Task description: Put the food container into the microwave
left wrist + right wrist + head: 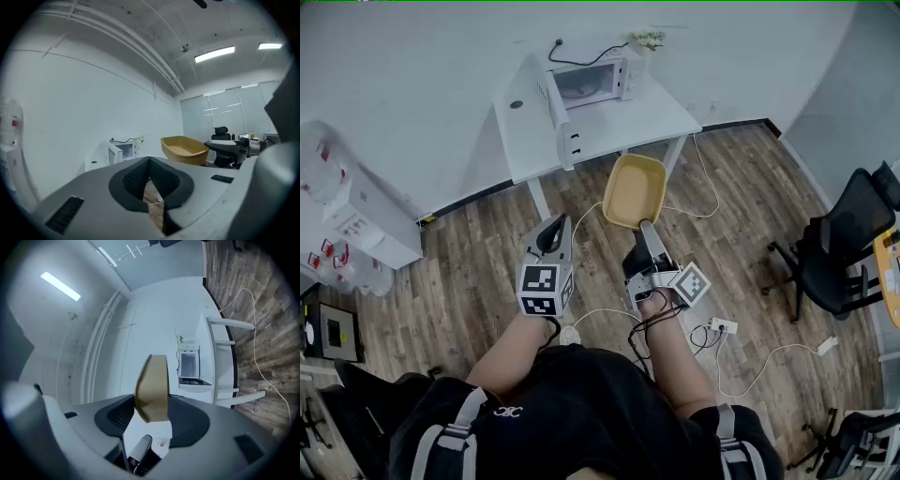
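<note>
A tan oval food container hangs in the air over the wooden floor, just in front of the white table. My right gripper is shut on its near rim; in the right gripper view the container stands edge-on between the jaws of the right gripper. The white microwave sits on the table with its door swung open to the left. It also shows as the microwave and, small, as the microwave. My left gripper is beside the container, shut and empty. From there the container appears to the right.
A black office chair stands at the right. A power strip and white cables lie on the floor near my feet. A white cabinet stands against the wall at the left. A black cord runs behind the microwave.
</note>
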Available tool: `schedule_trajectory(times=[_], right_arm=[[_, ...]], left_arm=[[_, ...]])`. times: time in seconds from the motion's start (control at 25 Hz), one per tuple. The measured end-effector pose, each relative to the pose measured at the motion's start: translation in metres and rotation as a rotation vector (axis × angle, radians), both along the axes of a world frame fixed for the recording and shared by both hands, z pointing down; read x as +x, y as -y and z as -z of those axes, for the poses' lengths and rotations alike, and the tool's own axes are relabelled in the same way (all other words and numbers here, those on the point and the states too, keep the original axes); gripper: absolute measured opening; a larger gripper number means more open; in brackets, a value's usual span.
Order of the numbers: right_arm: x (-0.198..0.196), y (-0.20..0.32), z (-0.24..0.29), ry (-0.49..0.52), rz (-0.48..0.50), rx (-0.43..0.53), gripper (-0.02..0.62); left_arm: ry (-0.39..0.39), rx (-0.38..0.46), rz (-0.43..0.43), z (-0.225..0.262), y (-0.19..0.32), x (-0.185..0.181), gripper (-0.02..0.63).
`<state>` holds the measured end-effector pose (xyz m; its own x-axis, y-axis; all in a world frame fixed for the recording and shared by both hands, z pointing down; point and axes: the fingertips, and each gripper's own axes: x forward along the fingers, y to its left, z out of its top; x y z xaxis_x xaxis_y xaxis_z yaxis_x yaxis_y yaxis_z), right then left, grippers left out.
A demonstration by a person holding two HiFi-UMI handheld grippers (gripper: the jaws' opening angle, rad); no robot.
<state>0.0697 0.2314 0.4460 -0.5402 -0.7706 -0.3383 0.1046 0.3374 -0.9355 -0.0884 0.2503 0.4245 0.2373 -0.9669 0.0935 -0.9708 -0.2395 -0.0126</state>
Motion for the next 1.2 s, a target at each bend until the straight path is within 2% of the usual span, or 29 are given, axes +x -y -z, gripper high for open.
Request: schedule_trajectory(times=[0.76, 1.2], right_arm=[[-0.002, 0.012, 0.000, 0.027, 0.003, -0.027, 0.227], [-0.042, 0.059, 0.005, 0.053, -0.043, -0.019, 0.227]], left_arm=[[-0.010, -0.003, -0.011, -0.001, 0.014, -0.002, 0.008], [-0.029, 0.018, -0.034, 0.002, 0.063, -0.050, 0.008]])
